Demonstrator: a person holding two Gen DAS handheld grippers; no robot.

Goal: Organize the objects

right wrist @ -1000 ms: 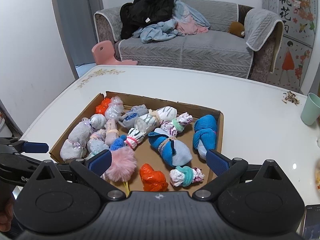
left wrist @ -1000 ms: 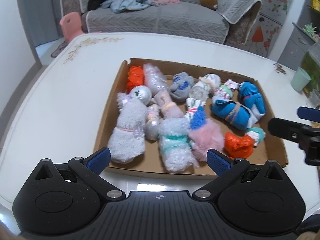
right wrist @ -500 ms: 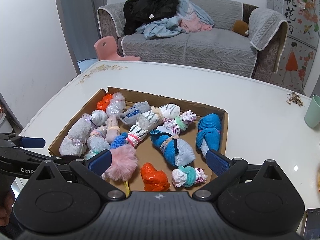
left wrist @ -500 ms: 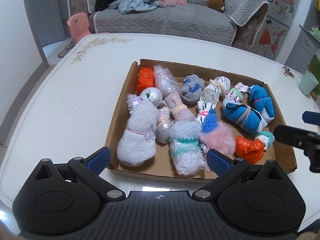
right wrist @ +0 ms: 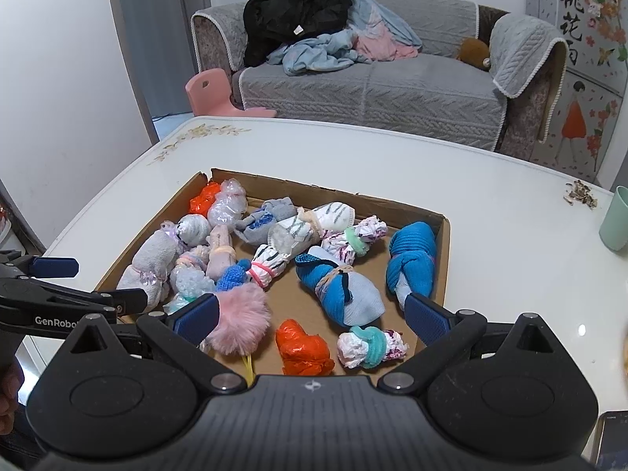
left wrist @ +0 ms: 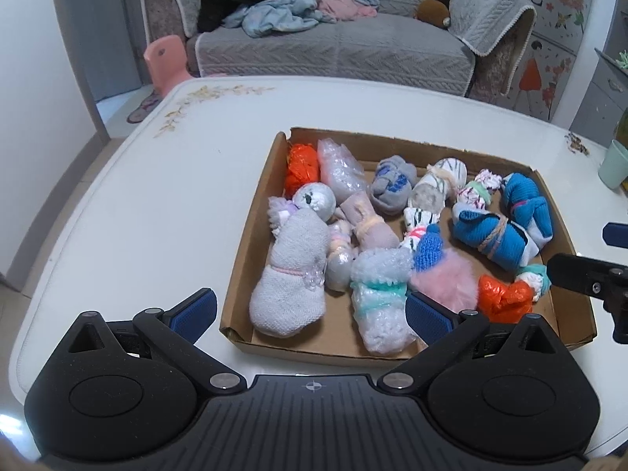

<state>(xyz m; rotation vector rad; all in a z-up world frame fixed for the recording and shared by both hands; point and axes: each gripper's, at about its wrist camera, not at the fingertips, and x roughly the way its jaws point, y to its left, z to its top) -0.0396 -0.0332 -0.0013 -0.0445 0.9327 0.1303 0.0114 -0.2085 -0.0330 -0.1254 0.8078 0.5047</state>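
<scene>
Your left gripper (left wrist: 310,310) hangs over the near edge of the cardboard tray (left wrist: 251,231), and its two blue fingers stand wide apart with nothing between them. Your right gripper (right wrist: 310,314) is at the near side of the same tray, its fingers also spread wide and holding nothing.

The tray lies flat on the white table (left wrist: 157,196) and it is full of small rolled bundles. In the left wrist view, a pale grey sock bundle (left wrist: 290,278) lies at the near left corner. Beside it is a fuzzy bundle with a teal band (left wrist: 378,298), and next the pink pompom (left wrist: 447,278). An orange bundle (left wrist: 504,294) sits at the near right, touching a small white roll with a teal band (left wrist: 535,278). Two blue sock bundles (left wrist: 490,239) lie side by side toward the right wall. At the far left corner there is another orange bundle (left wrist: 302,168) against a clear bubble-wrap roll (left wrist: 339,172).

In the right wrist view your left gripper comes in from the left edge, just beside the near left part of the tray; if it touches the cardboard, I cannot tell. A green cup (right wrist: 616,219) stands on the table, well apart from the tray.
</scene>
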